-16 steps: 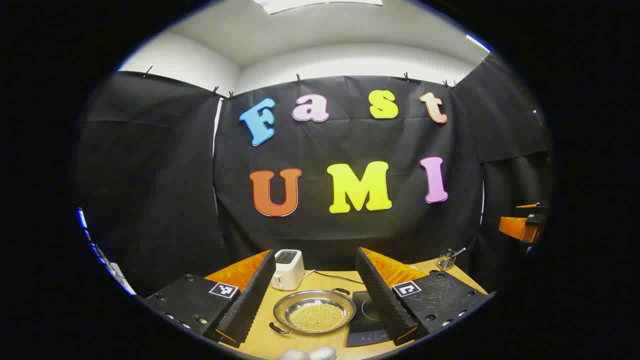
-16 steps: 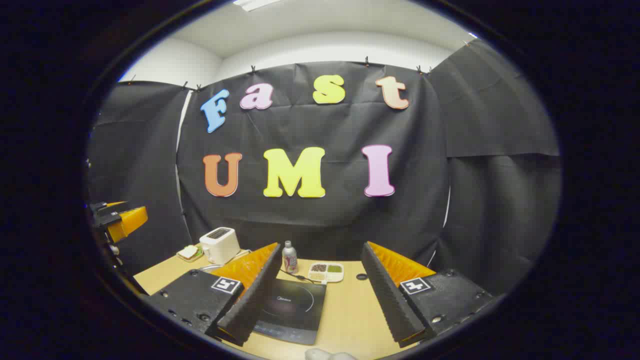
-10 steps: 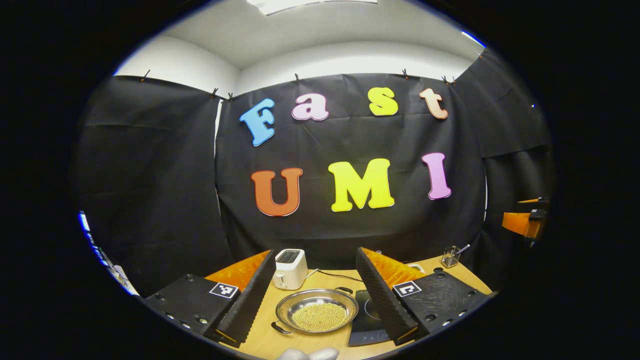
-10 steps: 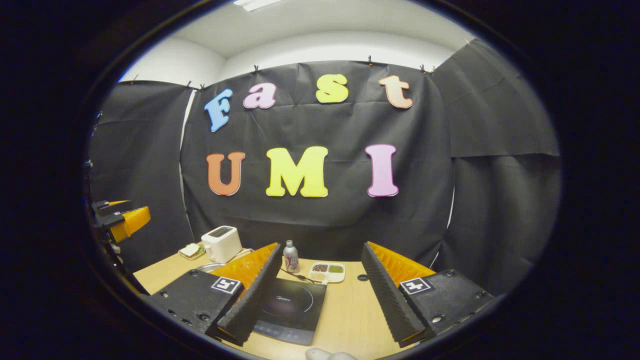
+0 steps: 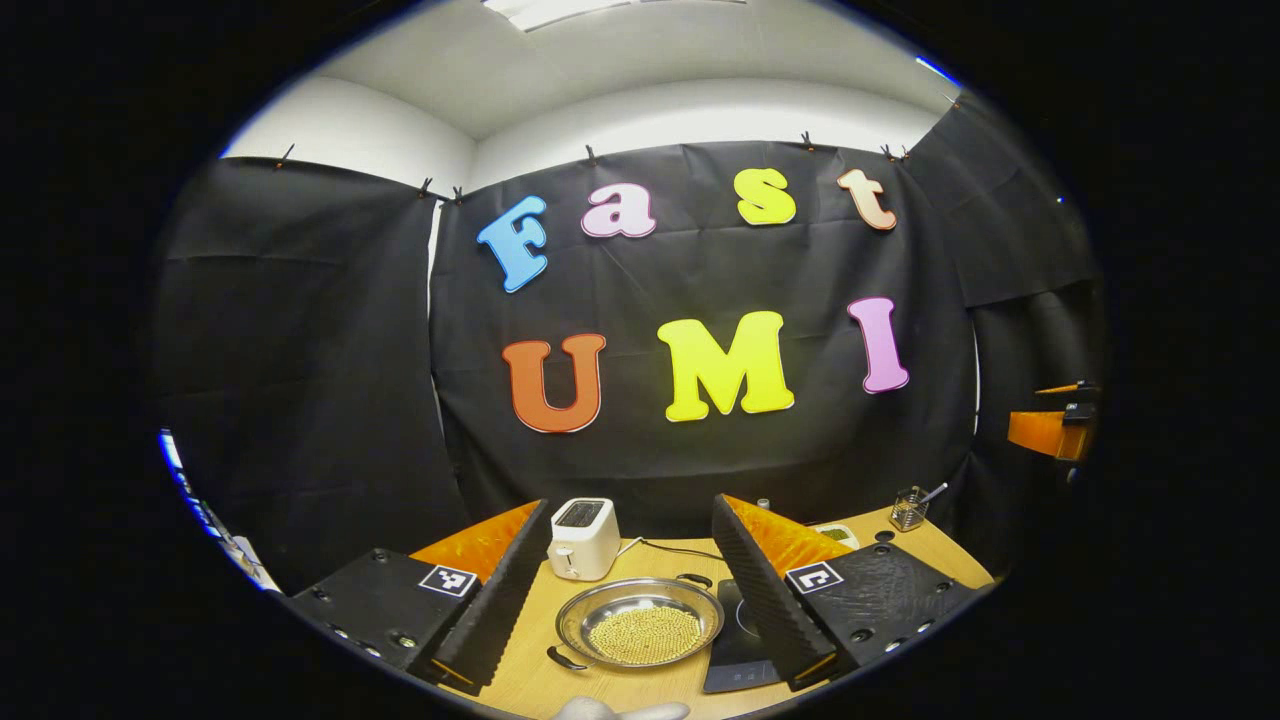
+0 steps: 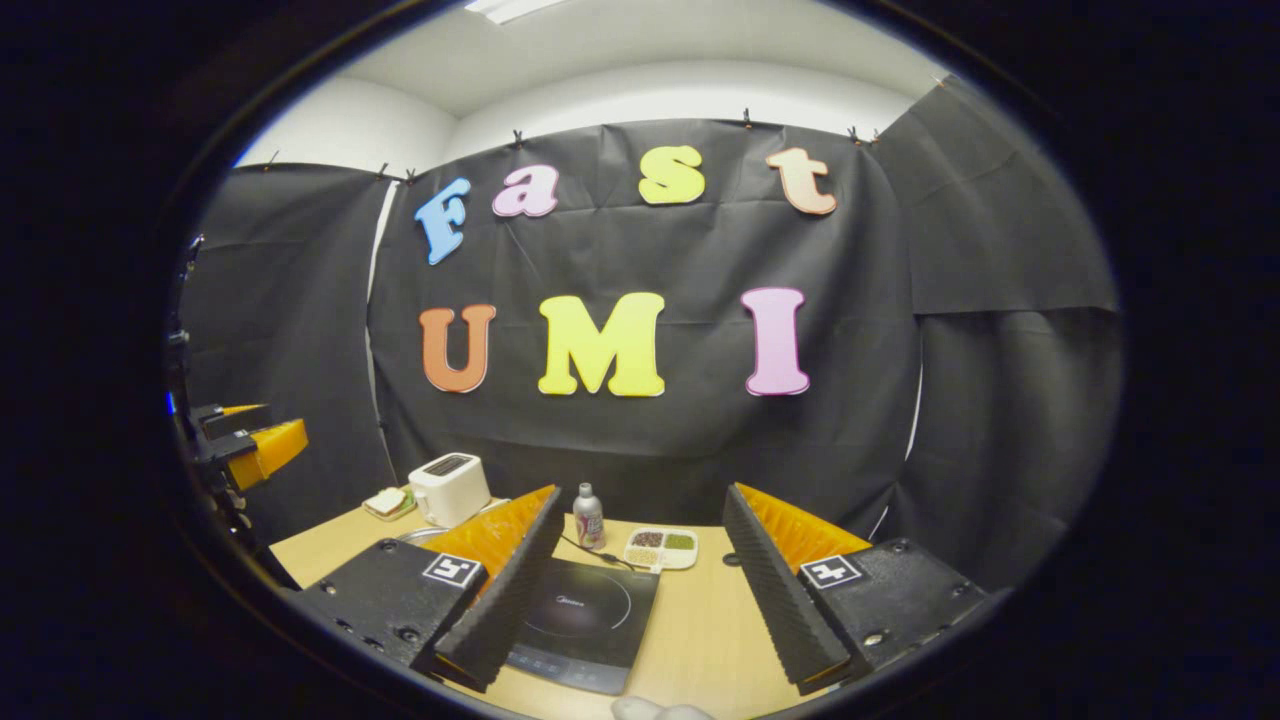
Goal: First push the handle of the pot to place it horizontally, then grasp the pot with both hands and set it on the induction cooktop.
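The induction cooktop [image 5: 740,650] beside the pot [image 5: 640,627] is half hidden by a finger (right-hand one).

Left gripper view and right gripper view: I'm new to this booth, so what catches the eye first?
In the left gripper view, a shiny pot of small yellow beads sits on the wooden table between the open jaws of the left gripper, with a white toaster behind it. In the right gripper view, a black cooktop lies bare between the open jaws of the right gripper.
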Available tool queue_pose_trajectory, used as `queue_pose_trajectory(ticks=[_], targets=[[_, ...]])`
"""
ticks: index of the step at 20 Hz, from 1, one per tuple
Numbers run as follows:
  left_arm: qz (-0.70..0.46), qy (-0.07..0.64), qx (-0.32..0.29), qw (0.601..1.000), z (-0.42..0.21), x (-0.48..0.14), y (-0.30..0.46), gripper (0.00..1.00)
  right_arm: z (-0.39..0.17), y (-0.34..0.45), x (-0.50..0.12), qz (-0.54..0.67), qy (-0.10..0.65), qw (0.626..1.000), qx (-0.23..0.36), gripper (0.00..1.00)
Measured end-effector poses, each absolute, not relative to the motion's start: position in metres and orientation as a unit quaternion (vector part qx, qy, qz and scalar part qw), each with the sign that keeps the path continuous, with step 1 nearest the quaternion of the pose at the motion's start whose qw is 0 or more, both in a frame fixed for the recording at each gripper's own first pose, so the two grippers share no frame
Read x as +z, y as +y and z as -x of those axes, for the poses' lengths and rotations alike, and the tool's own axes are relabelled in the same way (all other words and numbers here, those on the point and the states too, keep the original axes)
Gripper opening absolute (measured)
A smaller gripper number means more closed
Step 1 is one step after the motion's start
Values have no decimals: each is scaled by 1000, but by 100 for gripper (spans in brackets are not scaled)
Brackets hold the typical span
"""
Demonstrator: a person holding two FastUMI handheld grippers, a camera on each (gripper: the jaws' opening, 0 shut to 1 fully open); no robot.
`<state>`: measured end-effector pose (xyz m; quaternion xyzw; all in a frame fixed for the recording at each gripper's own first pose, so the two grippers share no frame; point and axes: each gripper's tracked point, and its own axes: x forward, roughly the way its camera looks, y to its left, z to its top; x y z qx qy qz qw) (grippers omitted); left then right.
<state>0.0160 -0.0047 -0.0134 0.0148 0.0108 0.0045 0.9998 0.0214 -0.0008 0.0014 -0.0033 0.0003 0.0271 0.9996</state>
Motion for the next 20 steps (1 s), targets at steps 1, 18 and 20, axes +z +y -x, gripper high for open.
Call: queue_pose_trajectory(ticks=[1, 18, 20], targets=[[-17, 12, 1, 1000, -20, -16, -3, 96, -24, 1, 1, 4, 1, 1000, 23, 100], [42, 197, -152, 968, -56, -206, -16, 0, -38, 43, -10, 19, 29, 998, -52, 100], [46, 236, -155, 958, -50, -244, -17, 0, -42, 45, -18, 21, 46, 997, -52, 100]])
